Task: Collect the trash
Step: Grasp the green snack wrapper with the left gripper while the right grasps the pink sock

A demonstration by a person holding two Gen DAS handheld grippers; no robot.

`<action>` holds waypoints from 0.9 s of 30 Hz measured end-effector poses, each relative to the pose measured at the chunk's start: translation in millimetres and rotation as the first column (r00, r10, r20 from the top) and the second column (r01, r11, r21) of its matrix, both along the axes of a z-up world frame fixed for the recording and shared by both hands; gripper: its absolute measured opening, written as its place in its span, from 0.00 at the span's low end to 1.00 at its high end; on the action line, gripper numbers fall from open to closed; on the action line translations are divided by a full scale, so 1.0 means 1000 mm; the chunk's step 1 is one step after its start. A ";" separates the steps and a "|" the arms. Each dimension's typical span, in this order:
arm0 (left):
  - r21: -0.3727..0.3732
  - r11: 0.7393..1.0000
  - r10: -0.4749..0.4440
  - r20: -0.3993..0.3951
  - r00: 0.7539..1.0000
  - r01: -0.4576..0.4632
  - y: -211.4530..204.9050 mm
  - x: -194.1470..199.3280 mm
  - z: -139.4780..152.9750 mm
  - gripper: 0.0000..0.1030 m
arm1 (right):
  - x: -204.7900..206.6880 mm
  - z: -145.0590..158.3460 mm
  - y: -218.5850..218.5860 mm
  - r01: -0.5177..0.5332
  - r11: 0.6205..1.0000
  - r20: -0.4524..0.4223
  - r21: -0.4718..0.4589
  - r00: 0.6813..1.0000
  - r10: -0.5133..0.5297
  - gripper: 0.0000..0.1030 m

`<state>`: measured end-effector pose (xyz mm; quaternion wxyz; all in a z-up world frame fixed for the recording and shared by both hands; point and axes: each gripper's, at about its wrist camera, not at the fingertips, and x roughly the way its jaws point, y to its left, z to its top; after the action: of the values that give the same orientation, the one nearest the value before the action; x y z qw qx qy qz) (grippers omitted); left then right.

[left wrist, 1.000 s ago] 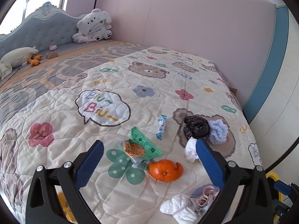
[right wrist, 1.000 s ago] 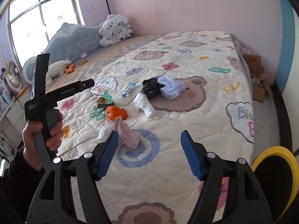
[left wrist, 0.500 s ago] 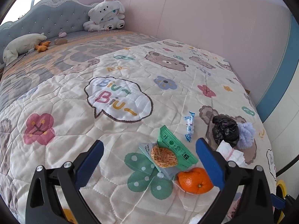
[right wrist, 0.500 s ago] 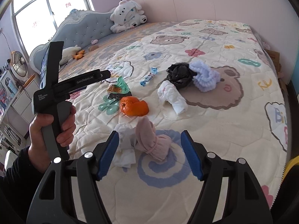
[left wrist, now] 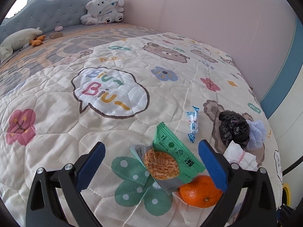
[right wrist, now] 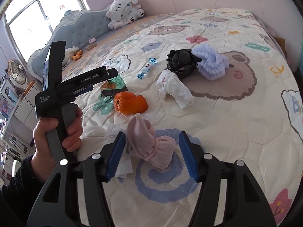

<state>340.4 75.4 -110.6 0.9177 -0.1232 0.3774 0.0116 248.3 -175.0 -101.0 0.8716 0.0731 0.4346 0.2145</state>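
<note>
My left gripper point(left wrist: 151, 163) is open and hangs low over the quilt. An open grey wrapper with a round rice cracker point(left wrist: 161, 163) and a green wrapper point(left wrist: 176, 151) lie between its fingers. An orange point(left wrist: 200, 191) sits by the right finger, and a blue-white candy wrapper point(left wrist: 193, 123) lies further off. My right gripper point(right wrist: 152, 156) straddles a pink sock bundle point(right wrist: 149, 145). Its jaws are closing and the pads are still apart from the cloth. A white tissue point(right wrist: 123, 166) lies under its left finger.
A black bag point(right wrist: 180, 62), a lilac fluffy sock point(right wrist: 211, 64) and a white rolled sock point(right wrist: 176, 89) lie past the orange point(right wrist: 130, 102). A hand point(right wrist: 56, 130) holds the left tool at the left. A plush toy point(left wrist: 104, 7) sits at the headboard. The bed's edge and a yellow rim point(left wrist: 286, 191) are at the right.
Both grippers have come down and forward over the quilt. The wrappers now lie between the left fingers. The right jaws have narrowed around the pink sock.
</note>
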 end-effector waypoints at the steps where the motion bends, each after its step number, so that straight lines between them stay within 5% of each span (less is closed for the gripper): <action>1: 0.003 1.000 -0.005 0.000 1.000 0.005 -0.002 0.001 -0.001 0.92 | 0.002 -0.001 -0.001 -0.002 1.000 -0.009 0.015 1.000 0.002 0.54; 7: 0.012 0.999 -0.039 -0.007 0.999 0.039 -0.010 0.003 -0.007 0.82 | 0.006 -0.007 0.007 -0.032 0.999 -0.017 0.021 0.999 0.033 0.43; 10: 0.005 0.999 -0.050 -0.016 0.999 0.051 -0.012 0.004 -0.011 0.62 | 0.005 -0.007 0.010 -0.042 0.999 -0.010 0.005 0.999 0.042 0.39; 13: -0.013 0.999 -0.050 -0.017 0.999 0.050 -0.010 0.005 -0.013 0.57 | 0.006 -0.007 0.009 -0.036 0.999 -0.012 0.002 0.999 0.036 0.27; 15: -0.030 0.998 -0.059 -0.018 0.998 0.059 -0.008 0.005 -0.013 0.40 | 0.006 -0.005 0.009 -0.035 0.999 -0.009 0.001 0.999 0.035 0.16; 27: -0.101 0.992 -0.075 0.018 0.997 0.077 -0.001 -0.006 -0.011 0.23 | -0.006 0.014 0.000 -0.035 0.999 0.054 0.012 0.998 0.034 0.07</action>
<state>334.4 74.5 -121.5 0.9127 -0.1556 0.3754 -0.0435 241.9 -174.7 -87.2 0.8786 0.0655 0.4110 0.2342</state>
